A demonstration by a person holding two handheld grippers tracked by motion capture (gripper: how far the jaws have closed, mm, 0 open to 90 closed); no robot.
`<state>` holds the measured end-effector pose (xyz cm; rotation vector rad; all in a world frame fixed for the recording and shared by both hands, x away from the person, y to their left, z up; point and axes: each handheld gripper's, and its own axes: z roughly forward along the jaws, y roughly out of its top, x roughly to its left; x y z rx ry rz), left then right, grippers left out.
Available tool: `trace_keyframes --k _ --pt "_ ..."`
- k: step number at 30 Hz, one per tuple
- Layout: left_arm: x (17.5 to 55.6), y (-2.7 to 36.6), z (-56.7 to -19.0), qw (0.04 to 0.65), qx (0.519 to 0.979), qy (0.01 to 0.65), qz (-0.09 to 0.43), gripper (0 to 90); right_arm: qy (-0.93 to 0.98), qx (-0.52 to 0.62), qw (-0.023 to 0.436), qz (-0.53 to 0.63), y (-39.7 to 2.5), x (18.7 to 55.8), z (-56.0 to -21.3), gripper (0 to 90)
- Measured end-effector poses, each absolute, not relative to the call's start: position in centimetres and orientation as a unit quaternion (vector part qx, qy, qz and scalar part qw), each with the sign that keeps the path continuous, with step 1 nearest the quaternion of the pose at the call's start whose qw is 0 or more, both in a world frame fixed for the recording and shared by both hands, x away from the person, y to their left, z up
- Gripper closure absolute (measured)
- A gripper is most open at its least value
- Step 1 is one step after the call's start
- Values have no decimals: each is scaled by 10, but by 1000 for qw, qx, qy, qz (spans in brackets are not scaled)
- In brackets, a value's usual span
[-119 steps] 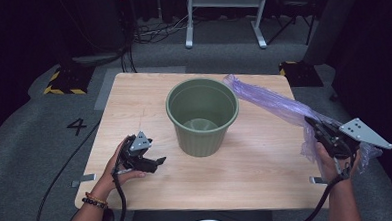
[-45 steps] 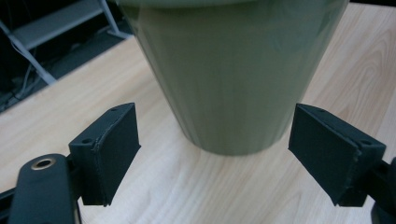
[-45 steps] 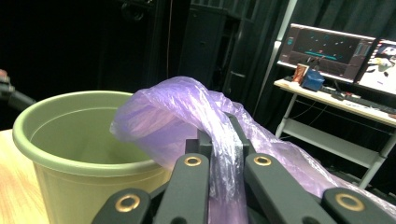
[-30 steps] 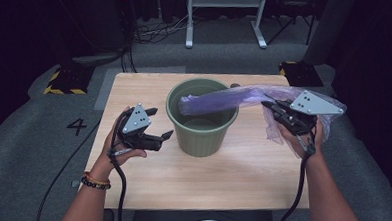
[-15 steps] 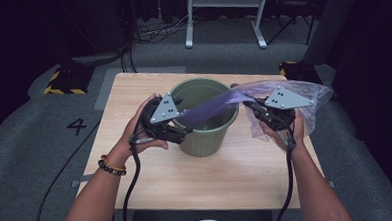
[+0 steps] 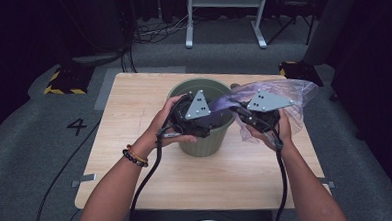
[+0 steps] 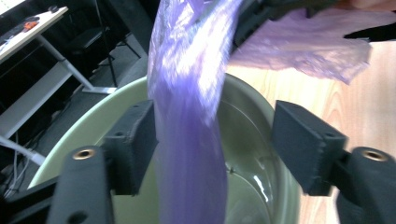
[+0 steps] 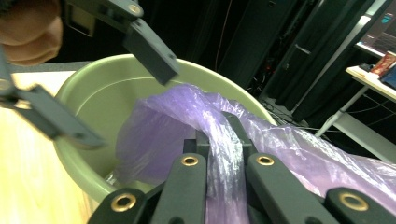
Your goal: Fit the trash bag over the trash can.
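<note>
The purple bag [image 6: 263, 100] hangs over the green bin [image 6: 200, 140] on the desk [image 6: 133, 103], clamped in the right gripper [image 8: 219, 140]'s fingers, while the left gripper [image 7: 210, 140]'s fingers stand apart around a twisted length, so lining the bin has barely begun.

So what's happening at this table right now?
A person is fitting a purple plastic bag into a green bin. The right gripper is shut on a bunched part of the bag at the rim. The left gripper is open, its fingers straddling the bag's free end above the bin's mouth.
</note>
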<state>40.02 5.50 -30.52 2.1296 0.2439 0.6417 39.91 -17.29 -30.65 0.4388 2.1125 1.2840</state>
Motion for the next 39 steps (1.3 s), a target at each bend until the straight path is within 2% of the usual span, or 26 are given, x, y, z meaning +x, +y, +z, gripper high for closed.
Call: trace_keyframes --k 1,5,6,8,11,14,20,30,39 --pt "401 54 -306 431 856 97 267 434 802 163 308 485 -171 399 -307 876" --pt "402 53 -309 417 858 92 286 690 810 155 301 479 -167 398 -311 822" --pt "402 53 -310 414 858 90 292 725 812 154 300 477 -166 398 -312 802" --pt "403 55 -310 414 857 89 292 813 815 155 295 474 -166 397 -313 696" --pt "402 57 -312 406 859 88 300 872 810 165 295 478 -167 395 -313 572" --pt "402 59 -314 396 859 98 310 889 815 166 298 469 -167 392 -314 475" --pt "404 70 -314 393 855 114 319 892 823 172 308 445 -177 380 -315 371" --pt "406 96 -317 390 852 136 321 892 816 194 335 430 -213 356 -323 345" --pt "407 117 -324 393 849 153 318 888 775 216 343 485 -242 344 -324 303"
